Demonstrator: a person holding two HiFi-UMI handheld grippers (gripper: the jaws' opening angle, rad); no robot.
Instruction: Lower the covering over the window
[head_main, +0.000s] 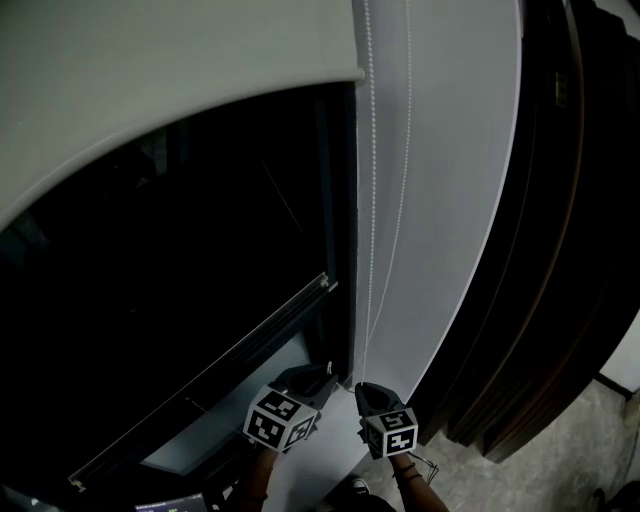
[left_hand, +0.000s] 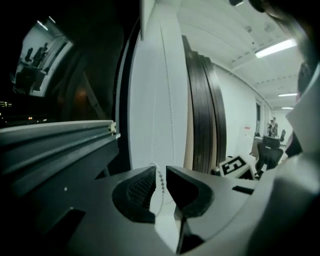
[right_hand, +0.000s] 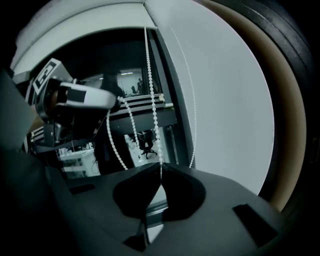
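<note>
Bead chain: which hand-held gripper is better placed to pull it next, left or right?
Probably right: the right hand-held gripper is closed on the bead chain; the left hand-held gripper has its jaws apart, chain loose between them.

An office: long ceiling strip lights (left_hand: 274, 48) and a swivel desk chair (left_hand: 268, 150).

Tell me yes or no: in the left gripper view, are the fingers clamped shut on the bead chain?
No, the left gripper has its fingers standing apart, and the bead chain hangs in the gap between them.
</note>
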